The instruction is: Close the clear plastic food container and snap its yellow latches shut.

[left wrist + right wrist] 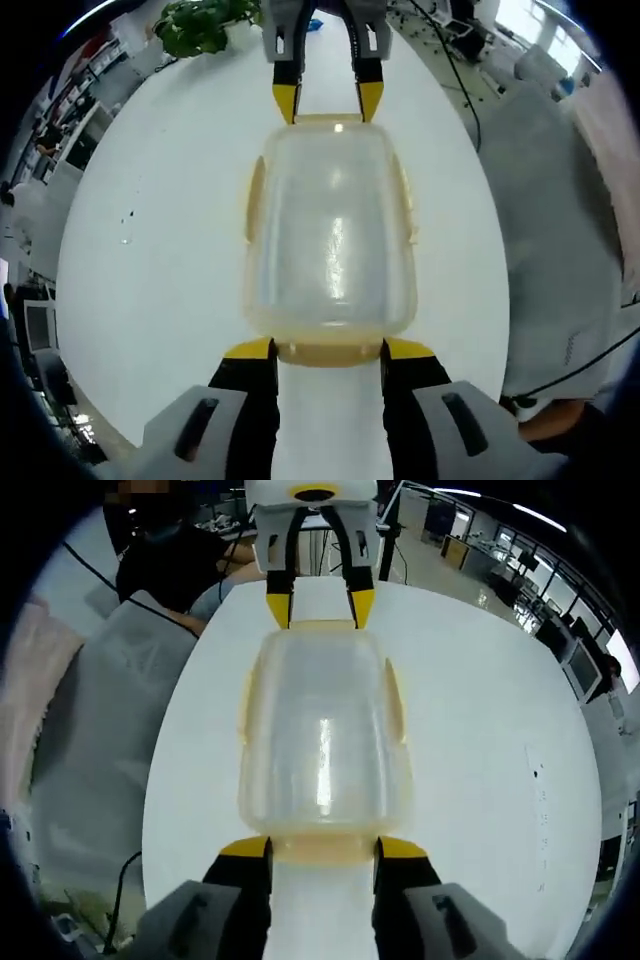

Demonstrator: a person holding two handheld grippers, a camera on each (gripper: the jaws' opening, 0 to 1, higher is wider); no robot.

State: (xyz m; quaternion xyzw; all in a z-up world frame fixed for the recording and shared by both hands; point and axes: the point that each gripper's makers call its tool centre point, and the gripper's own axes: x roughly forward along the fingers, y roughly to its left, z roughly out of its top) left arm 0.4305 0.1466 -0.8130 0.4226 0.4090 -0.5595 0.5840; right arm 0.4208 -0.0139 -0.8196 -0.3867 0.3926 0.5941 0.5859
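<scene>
Clear container (330, 240) on white table (160, 250), between both parted hand-held grippers (328, 350) (322, 848), tips at its end latches.

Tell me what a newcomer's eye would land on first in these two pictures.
First, the clear plastic food container with pale yellow latches, lying lid-on in the middle of the round white table. Next, the yellow-tipped left gripper at its near end and the yellow-tipped right gripper at the opposite end, each with jaws spread either side of an end latch. A green leafy plant sits at the table's far edge in the left gripper view.
</scene>
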